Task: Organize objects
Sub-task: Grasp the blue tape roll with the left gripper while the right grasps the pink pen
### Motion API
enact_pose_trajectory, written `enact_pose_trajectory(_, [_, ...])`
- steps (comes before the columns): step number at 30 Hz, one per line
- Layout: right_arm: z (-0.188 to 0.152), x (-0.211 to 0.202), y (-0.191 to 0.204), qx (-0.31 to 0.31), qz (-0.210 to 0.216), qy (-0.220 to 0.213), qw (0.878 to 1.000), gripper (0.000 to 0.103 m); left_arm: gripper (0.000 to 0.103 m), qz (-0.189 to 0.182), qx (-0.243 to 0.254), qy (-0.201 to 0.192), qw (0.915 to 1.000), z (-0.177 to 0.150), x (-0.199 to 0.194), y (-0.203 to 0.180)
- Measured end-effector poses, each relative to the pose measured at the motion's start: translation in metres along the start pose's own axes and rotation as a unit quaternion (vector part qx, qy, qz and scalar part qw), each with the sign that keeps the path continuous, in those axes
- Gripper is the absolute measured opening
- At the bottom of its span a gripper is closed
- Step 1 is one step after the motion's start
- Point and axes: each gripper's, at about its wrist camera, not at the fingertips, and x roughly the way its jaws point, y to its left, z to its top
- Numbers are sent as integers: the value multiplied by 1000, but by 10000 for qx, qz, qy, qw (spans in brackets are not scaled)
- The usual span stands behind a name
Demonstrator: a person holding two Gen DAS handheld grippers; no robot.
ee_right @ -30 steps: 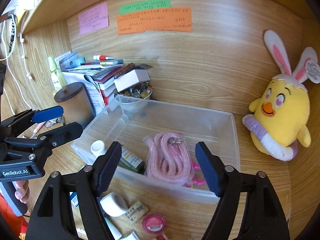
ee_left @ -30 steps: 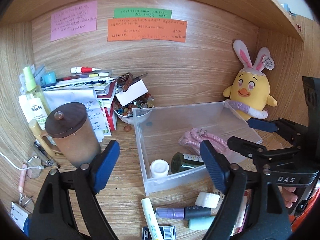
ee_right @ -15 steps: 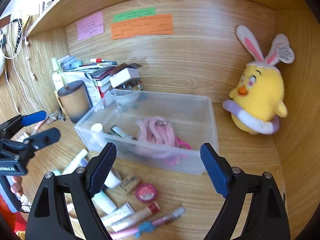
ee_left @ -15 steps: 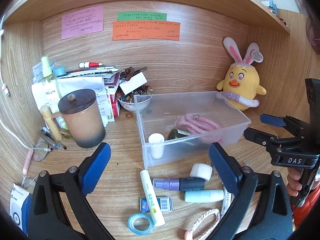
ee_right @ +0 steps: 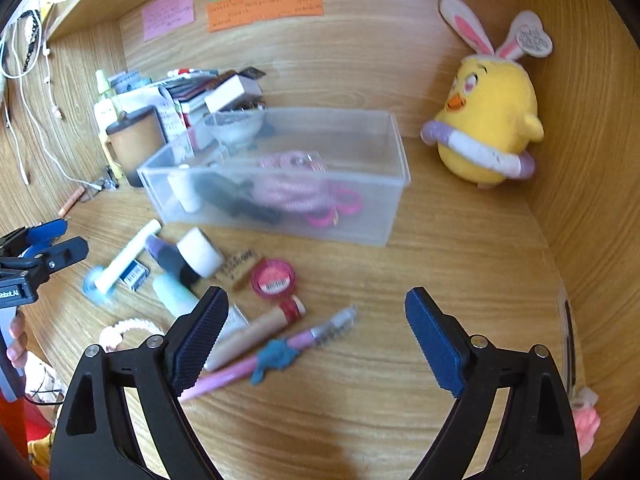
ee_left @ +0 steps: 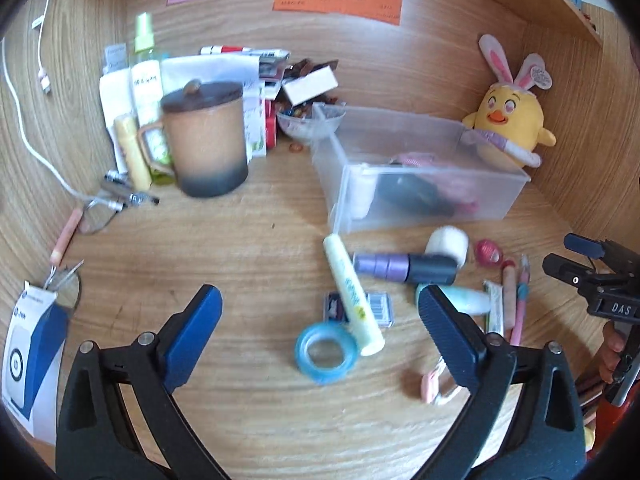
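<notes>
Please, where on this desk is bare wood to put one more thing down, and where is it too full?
Bare wood lies between the brown lidded mug and the clear bin, down toward the blue tape ring. A second free patch lies in front of the yellow chick plush, right of the bin. In front of the bin it is crowded with the purple tube, white roll and pens.
</notes>
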Motion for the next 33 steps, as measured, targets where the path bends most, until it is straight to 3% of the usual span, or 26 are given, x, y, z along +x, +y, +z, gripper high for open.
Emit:
enact_pose_trajectory(7, [-23,16,-23,675,251,490,9962,88,91,8,274,123,9995,-25,-7,0])
enact_pose_trajectory(12, [-23,20,-13,702,409,534,9953,82,74,-101,171,426,9989,-33,10,4])
enact_pose_trajectory(18, [-20,27,10,308,186,536,9979,64,68,-179,-25,558,9983,-32,22,11])
enact_pose_trajectory(21, [-20,27,16,145,71,518,9985,49,66,-148,48,521,9985,-31,24,6])
enact_pose_trajectory(25, [-25,25,17,-40,-55,489,9988,40,50,-92,155,475,9987,-30,26,1])
enact_pose_trajectory(28, [-26,24,15,-121,-124,502,9986,28,40,-139,127,454,9988,-30,26,1])
enact_pose_trajectory(33, [-27,21,5,-106,-173,492,9986,15,39,-79,39,422,9991,-29,24,5])
